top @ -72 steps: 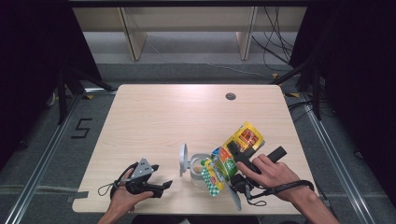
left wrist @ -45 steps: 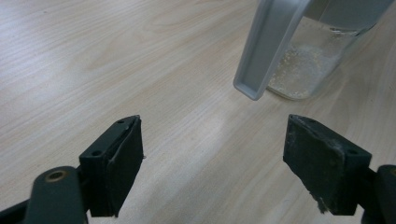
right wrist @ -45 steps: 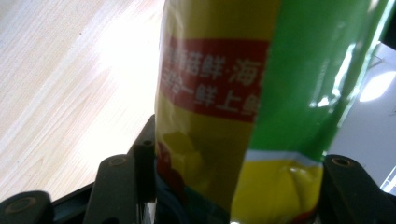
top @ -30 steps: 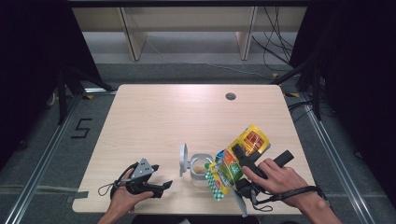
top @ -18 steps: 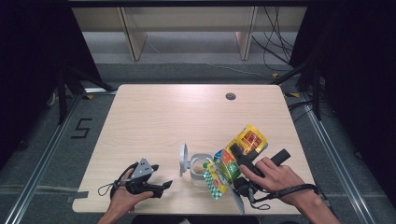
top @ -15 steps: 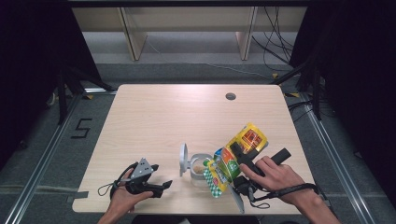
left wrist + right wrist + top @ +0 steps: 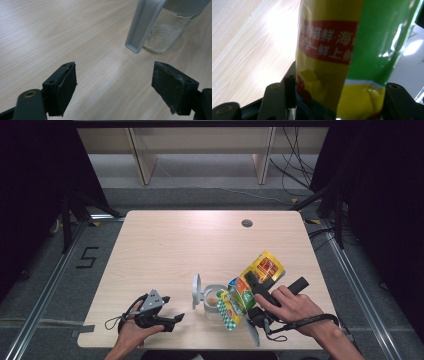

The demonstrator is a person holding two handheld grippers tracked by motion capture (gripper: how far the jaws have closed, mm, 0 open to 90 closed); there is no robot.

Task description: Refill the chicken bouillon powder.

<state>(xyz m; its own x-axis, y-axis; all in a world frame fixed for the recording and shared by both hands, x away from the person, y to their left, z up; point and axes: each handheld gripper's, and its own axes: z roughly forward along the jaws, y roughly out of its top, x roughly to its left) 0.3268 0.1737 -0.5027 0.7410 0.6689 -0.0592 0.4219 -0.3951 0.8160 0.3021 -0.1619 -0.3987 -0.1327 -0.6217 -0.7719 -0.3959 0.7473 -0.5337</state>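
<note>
Snack bag (image 7: 252, 287), yellow and green, tilted over a clear container (image 7: 214, 301) near the table's (image 7: 200, 240) front edge. Right gripper (image 7: 257, 292) clamped on the bag, mouth end angled down toward the container. White Chinese characters on a red band (image 7: 327, 42) in the right gripper view; I read 鲜, 海, 上, the rest cropped. Container's white lid (image 7: 196, 291) stands flipped up; pale powder (image 7: 160, 37) in its base. Left gripper (image 7: 172, 320) rests on the table just left of it, jaws apart, nothing between them.
</note>
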